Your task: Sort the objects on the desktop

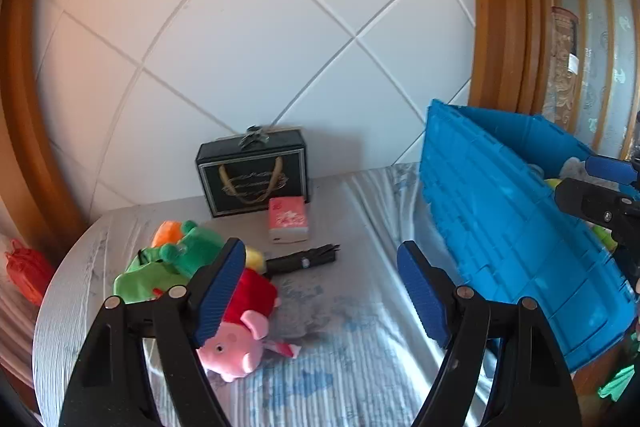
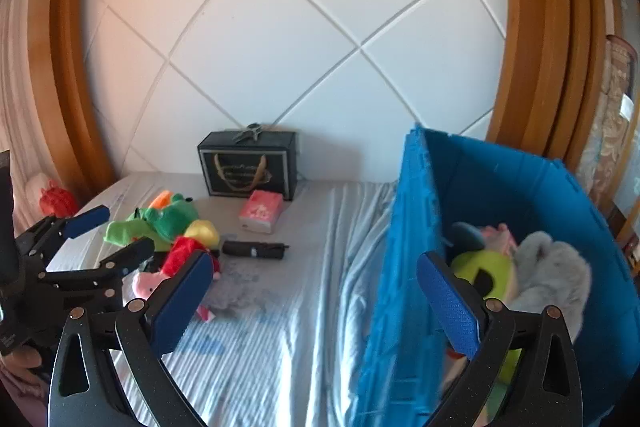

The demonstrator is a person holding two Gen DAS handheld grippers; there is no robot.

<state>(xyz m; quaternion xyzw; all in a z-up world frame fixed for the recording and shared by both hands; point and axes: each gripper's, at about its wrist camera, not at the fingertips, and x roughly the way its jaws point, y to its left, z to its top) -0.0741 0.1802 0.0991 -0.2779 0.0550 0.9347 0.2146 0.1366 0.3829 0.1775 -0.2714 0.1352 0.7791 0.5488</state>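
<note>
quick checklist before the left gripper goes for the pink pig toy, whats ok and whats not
1. Left gripper open and empty: ok, nothing between the pads.
2. Pink pig plush reachable: ok, it lies on the bed sheet just ahead, partly behind the left finger.
3. Pig free of neighbours: not ok, the green plush lies right against it.
4. Right gripper open and empty: ok.
5. Blue crate has room: ok, toys sit low inside, including a grey plush.
6. Folded umbrella clear of the approach: ok, it lies farther back.
</note>
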